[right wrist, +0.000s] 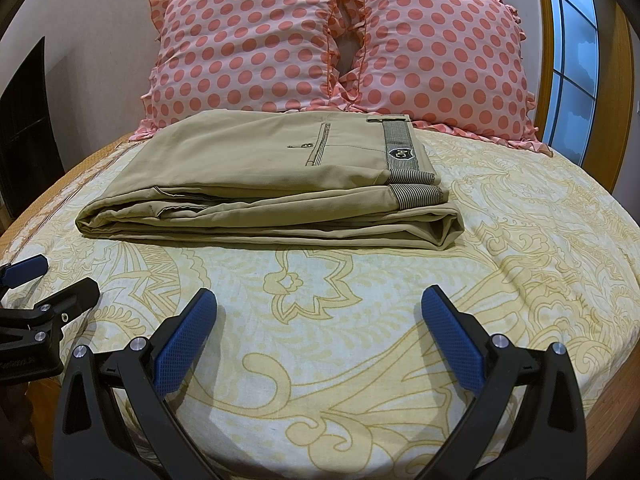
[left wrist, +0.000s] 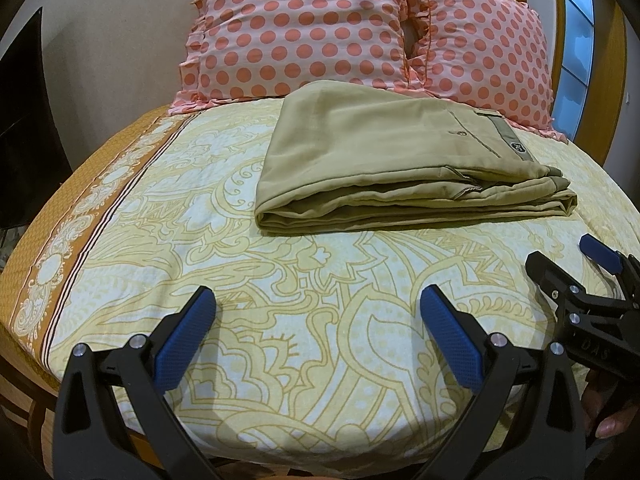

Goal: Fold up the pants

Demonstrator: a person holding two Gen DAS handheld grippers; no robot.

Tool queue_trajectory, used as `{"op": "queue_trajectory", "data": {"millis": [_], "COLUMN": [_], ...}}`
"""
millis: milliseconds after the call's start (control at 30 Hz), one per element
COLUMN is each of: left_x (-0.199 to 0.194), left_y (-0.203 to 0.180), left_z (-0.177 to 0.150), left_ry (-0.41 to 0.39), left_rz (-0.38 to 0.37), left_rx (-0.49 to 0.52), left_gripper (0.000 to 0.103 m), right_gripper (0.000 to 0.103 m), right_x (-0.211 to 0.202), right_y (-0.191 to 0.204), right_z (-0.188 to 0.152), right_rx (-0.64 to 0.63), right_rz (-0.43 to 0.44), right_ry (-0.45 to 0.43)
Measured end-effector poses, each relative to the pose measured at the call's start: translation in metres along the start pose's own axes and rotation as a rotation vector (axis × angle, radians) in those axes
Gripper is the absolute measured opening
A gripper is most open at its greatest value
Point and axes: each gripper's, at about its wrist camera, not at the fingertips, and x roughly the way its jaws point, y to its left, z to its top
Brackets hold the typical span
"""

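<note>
Khaki pants [left wrist: 384, 164] lie folded in a flat rectangular stack on the bed, waistband to the right; they also show in the right wrist view [right wrist: 256, 184]. My left gripper [left wrist: 318, 300] is open and empty above the sheet, well short of the pants. My right gripper [right wrist: 319, 300] is open and empty, likewise short of the stack. The right gripper shows at the right edge of the left wrist view [left wrist: 568, 258], and the left gripper at the left edge of the right wrist view [right wrist: 56, 276].
The bed sheet [left wrist: 224, 248] is yellow and white patterned with an orange border at the left. Two pink polka-dot pillows [right wrist: 248, 40] [right wrist: 444, 56] lean at the headboard behind the pants. A window [right wrist: 572, 52] is at the right, a dark panel [left wrist: 24, 128] at the left.
</note>
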Motion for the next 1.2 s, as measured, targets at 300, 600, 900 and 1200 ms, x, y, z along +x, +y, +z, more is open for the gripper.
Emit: {"op": "queue_trajectory", "data": {"millis": [300, 600, 900, 1200], "left_x": [0.001, 0.0013, 0.0023, 0.0022], "left_y": [-0.0011, -0.0014, -0.0015, -0.0019], "left_z": [-0.0012, -0.0011, -0.0007, -0.001], "left_ry": [-0.004, -0.004, -0.004, -0.003], "left_rz": [0.002, 0.003, 0.005, 0.005], "left_rx": [-0.003, -0.003, -0.005, -0.005], "left_gripper": [0.101, 0.101, 0.101, 0.101], "right_gripper": [0.102, 0.102, 0.102, 0.102], "right_x": [-0.0002, 0.0, 0.0002, 0.0004], "right_y": [0.0, 0.0, -0.0001, -0.0001], "right_z": [0.0, -0.0001, -0.0001, -0.0001], "right_rx": [0.0, 0.0, 0.0, 0.001], "right_rz": [0.0, 0.0, 0.0, 0.0], "right_ry": [0.0, 0.0, -0.001, -0.001]}}
